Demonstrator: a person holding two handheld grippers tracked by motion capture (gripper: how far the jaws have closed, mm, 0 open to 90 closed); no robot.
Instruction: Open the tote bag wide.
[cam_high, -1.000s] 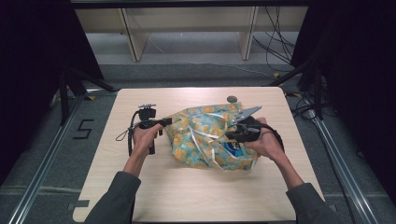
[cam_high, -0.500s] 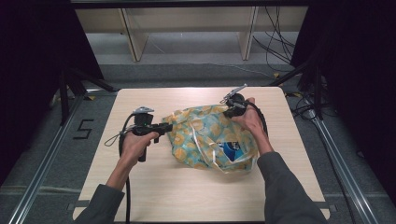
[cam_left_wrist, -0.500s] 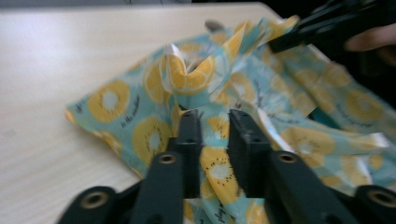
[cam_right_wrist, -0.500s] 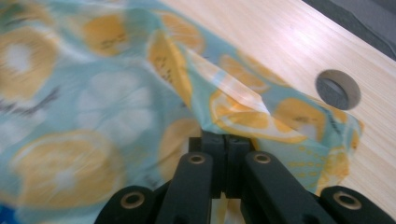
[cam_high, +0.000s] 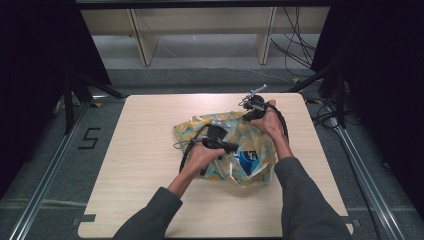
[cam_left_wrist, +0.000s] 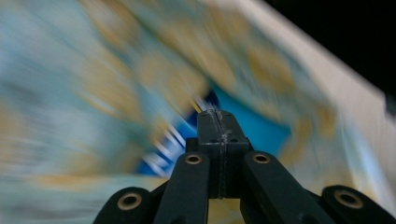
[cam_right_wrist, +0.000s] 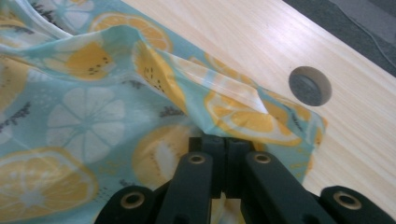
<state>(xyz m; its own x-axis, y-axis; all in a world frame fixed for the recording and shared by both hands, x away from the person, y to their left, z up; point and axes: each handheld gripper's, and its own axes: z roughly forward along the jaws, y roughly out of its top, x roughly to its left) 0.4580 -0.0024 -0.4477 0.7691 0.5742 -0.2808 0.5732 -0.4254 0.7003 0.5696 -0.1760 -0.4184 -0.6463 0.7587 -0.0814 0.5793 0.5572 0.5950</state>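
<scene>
pale wooden table (cam_high: 150, 165), grey floor around. lemon-print plastic bag (cam_high: 250, 140) lies crumpled at mid-table, something blue showing inside. left gripper (cam_high: 235, 148) over the bag's middle, jaws just closed, nothing between. right gripper (cam_high: 248, 117) pinching bag's far corner (cam_right_wrist: 261, 116), jaws closed.

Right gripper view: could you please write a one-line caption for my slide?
Closed right claw at a raised fold of the lemon-print bag on a wooden table with a round hole.
</scene>
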